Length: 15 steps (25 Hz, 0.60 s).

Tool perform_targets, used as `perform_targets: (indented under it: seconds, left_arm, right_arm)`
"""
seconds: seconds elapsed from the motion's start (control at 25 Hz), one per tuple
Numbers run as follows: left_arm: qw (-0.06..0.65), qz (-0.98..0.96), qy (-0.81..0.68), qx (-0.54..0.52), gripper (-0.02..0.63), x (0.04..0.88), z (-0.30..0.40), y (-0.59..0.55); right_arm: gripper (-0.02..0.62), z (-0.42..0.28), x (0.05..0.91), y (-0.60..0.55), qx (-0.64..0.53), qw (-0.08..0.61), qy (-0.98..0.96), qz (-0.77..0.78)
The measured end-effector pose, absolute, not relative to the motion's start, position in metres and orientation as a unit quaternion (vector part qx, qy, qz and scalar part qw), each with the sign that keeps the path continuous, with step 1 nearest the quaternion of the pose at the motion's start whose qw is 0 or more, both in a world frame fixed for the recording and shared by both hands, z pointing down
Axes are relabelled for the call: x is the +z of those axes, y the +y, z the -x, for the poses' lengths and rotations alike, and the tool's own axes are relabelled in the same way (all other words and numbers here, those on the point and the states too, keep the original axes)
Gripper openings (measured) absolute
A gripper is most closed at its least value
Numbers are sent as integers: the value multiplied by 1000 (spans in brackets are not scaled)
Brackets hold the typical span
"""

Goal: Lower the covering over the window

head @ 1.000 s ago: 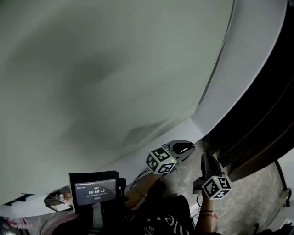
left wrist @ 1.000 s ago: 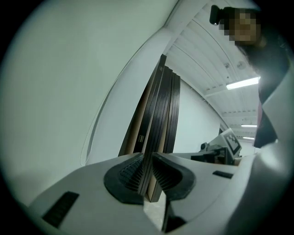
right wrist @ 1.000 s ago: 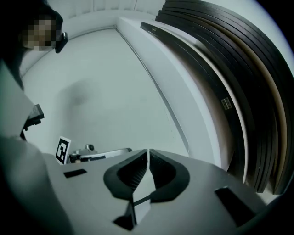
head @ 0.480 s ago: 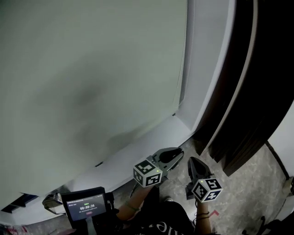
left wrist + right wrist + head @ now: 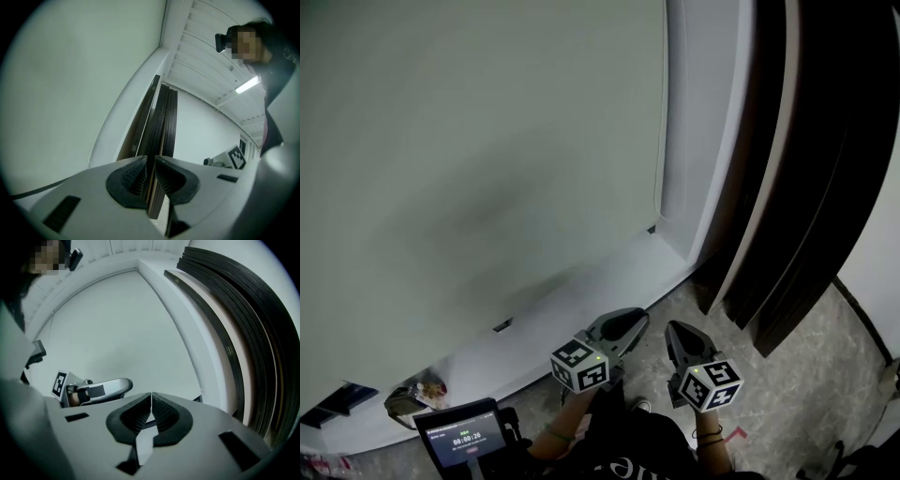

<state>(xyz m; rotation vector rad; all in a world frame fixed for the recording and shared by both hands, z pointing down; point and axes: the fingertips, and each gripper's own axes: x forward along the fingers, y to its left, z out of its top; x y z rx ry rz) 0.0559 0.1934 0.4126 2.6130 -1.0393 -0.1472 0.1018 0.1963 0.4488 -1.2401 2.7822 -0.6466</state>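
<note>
A pale grey-green blind [image 5: 487,141] hangs over the window and reaches down close to the white sill [image 5: 581,291]. A thin cord [image 5: 660,141] runs down the blind's right edge. Both grippers are held low in front of the sill, side by side and apart from the blind and cord. My left gripper [image 5: 636,319] points at the sill, its jaws shut on nothing [image 5: 151,164]. My right gripper [image 5: 672,330] is beside it, pads together and empty [image 5: 151,401]. The blind [image 5: 70,93] also fills the left gripper view, and the right gripper view shows it [image 5: 122,333] too.
Tall dark panels [image 5: 806,187] stand against the wall right of the window. A small screen with a timer [image 5: 459,436] is at the lower left, and a small object [image 5: 408,398] lies on the sill near it. Speckled floor [image 5: 806,375] lies below the panels.
The head view has swung, so the blind's right edge and the dark panels stand more upright. Both grippers sit lower and further left in the picture, still shut.
</note>
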Motion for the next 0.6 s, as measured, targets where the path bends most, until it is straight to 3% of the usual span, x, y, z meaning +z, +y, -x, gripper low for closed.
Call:
perform_targets:
  seconds: [0.6]
  left_arm:
    - [181,-908,-374,-63,40,423,-42,197]
  right_arm:
    - [13,-93,443,199,-188,23,900,393]
